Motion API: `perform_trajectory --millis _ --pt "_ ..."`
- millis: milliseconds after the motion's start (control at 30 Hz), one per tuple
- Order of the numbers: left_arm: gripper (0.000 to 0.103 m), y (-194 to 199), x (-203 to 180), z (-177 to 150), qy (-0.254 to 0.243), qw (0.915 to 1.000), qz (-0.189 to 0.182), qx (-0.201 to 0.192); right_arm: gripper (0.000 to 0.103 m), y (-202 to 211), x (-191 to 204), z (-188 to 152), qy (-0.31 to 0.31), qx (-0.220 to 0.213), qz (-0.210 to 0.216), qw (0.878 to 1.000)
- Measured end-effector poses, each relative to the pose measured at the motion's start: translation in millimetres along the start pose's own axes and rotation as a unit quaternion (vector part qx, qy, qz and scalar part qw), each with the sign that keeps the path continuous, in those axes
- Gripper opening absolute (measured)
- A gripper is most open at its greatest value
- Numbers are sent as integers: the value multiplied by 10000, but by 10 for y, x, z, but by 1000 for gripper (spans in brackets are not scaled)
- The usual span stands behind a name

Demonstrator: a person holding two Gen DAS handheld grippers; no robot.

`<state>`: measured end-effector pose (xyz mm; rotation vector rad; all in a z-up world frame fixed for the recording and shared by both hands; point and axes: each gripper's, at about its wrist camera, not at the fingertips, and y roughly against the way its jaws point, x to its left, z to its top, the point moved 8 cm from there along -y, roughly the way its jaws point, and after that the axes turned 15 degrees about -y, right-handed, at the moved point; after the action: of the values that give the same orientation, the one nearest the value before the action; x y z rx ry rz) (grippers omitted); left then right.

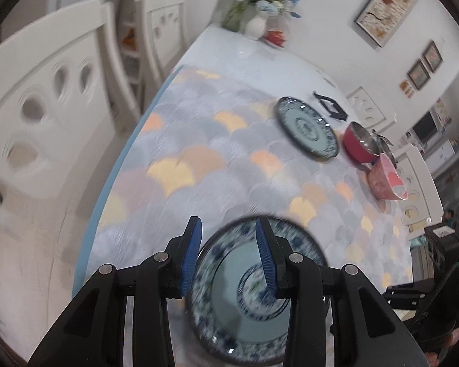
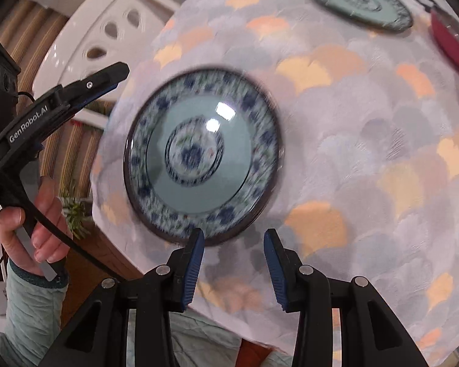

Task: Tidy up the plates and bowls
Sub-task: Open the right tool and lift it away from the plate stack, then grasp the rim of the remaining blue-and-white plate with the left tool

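A blue-and-white patterned plate [image 1: 238,299] [image 2: 203,153] lies on the table near its front edge. My left gripper [image 1: 229,255] is open, with its fingers straddling the plate's left rim from above. It also shows in the right wrist view [image 2: 107,76], left of the plate. My right gripper [image 2: 234,263] is open and empty, just in front of the plate's near rim. A second patterned plate [image 1: 307,131] [image 2: 359,1] lies farther back. A red bowl with a steel inside [image 1: 359,146] [image 2: 449,42] and a pink bowl [image 1: 385,180] stand beside it.
The table [image 1: 199,140] has a scale-patterned cloth in grey, orange and yellow. A black stand [image 1: 330,107] lies behind the far plate. A vase of flowers [image 1: 257,24] stands at the far end. White chairs [image 1: 46,107] line the left side.
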<state>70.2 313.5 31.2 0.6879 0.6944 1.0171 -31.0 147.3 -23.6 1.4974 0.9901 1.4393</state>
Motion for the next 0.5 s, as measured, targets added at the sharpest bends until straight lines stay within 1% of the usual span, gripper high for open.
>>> perform_trajectory --millis 67,133,167,200,233,267,300,333,367,500 --pt "34 -11 -66 177 -255 9997 -26 -46 39 118 -57 125 -102 -215 -5 9997" --pt "36 -41 -130 394 -570 9983 -24 -73 39 263 -143 305 -237 -486 41 9985" --pt "43 -58 -143 464 -655 9978 -9 -81 39 307 -171 367 -285 -586 53 9979" --pt "47 -88 -155 593 -774 9969 20 -102 39 370 -201 446 -359 -723 60 9967" --pt "49 -113 -161 678 -830 9965 9 -119 41 448 -252 549 -464 -887 71 9950" --pt "54 -142 -167 764 -874 9961 -30 -132 43 503 -290 632 -576 -1026 84 9930" --pt "61 -178 -174 860 -910 9957 -78 -147 49 586 -366 745 -748 -1203 108 9899" --pt "63 -224 -183 970 -948 9953 -126 -181 55 672 -452 848 -903 -1352 142 9866" --pt "63 -278 -201 1082 -997 9946 -195 -208 56 736 -528 923 -1044 -1481 179 9833" --pt "63 -483 -322 1364 -1189 9916 -459 -227 56 897 -666 1200 -1465 -1791 259 9725"
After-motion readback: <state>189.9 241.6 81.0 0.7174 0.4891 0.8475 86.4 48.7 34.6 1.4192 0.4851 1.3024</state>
